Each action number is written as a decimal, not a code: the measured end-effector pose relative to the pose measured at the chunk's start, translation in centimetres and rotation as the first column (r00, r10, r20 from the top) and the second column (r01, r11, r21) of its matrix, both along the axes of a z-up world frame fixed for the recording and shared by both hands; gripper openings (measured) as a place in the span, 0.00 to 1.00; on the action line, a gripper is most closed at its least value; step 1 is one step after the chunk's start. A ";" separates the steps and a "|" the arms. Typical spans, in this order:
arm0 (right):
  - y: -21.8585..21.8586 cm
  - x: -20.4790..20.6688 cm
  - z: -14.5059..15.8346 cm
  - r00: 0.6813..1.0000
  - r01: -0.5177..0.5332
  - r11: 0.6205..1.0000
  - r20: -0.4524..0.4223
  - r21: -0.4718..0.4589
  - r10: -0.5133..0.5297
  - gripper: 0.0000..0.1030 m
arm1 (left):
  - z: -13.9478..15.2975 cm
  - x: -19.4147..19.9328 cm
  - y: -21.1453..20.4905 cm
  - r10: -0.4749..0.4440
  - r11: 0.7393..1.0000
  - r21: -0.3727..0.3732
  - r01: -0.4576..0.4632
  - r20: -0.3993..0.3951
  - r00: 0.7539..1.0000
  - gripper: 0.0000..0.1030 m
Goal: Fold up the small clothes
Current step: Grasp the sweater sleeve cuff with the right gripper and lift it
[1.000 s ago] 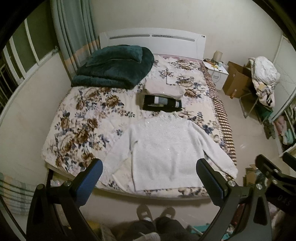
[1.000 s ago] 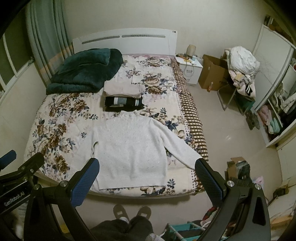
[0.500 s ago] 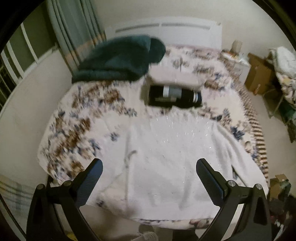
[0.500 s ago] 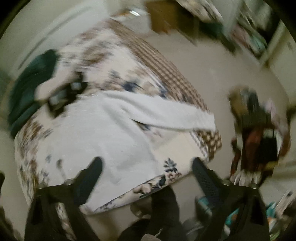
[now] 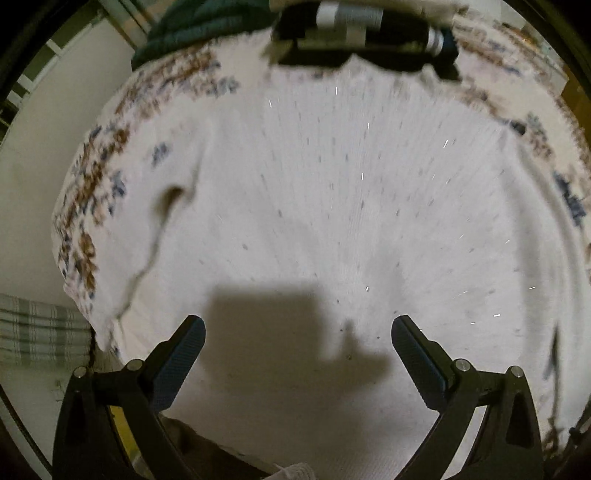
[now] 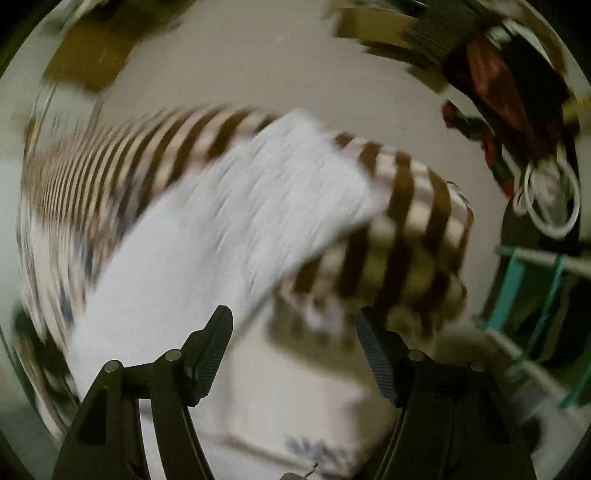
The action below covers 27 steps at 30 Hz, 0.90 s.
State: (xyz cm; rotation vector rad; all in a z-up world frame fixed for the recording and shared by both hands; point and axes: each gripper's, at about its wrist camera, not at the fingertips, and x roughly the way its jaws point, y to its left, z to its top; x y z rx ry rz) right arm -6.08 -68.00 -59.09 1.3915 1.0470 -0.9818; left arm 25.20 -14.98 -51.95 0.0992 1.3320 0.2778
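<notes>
A white knitted sweater (image 5: 332,206) lies spread flat on the floral bedspread (image 5: 92,177). My left gripper (image 5: 298,345) is open and empty, close above the sweater's lower body near the hem; its shadow falls on the knit. My right gripper (image 6: 294,334) is open and empty, above the sweater's right sleeve (image 6: 240,206), which lies across the bed's brown checked corner (image 6: 413,229). The right wrist view is blurred.
A folded black and grey garment (image 5: 365,33) and a dark green blanket (image 5: 207,22) lie farther up the bed. A wall (image 5: 37,155) runs along the bed's left side. Right of the bed are bare floor (image 6: 258,55), a teal rack (image 6: 535,288) and clutter (image 6: 509,92).
Both grippers have dropped down close to the bed. The left has gone to the sweater's lower body, the right has swung right to the sleeve at the bed corner. Both stay open.
</notes>
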 end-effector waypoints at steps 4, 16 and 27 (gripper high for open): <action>-3.1 -0.8 -3.5 0.991 0.137 0.989 0.004 -0.049 -0.137 0.70 | -2.9 0.6 -0.4 -0.008 1.000 0.006 0.008 -0.027 1.000 1.00; -5.9 3.0 5.5 0.996 0.086 0.918 0.004 -0.388 -0.092 0.08 | -2.7 1.7 2.3 -0.016 0.999 -0.036 0.017 0.044 0.999 1.00; 0.1 16.0 21.7 0.973 -0.087 0.814 0.126 -0.574 0.194 0.08 | -1.1 2.2 8.5 0.048 0.996 -0.077 -0.041 0.093 0.995 1.00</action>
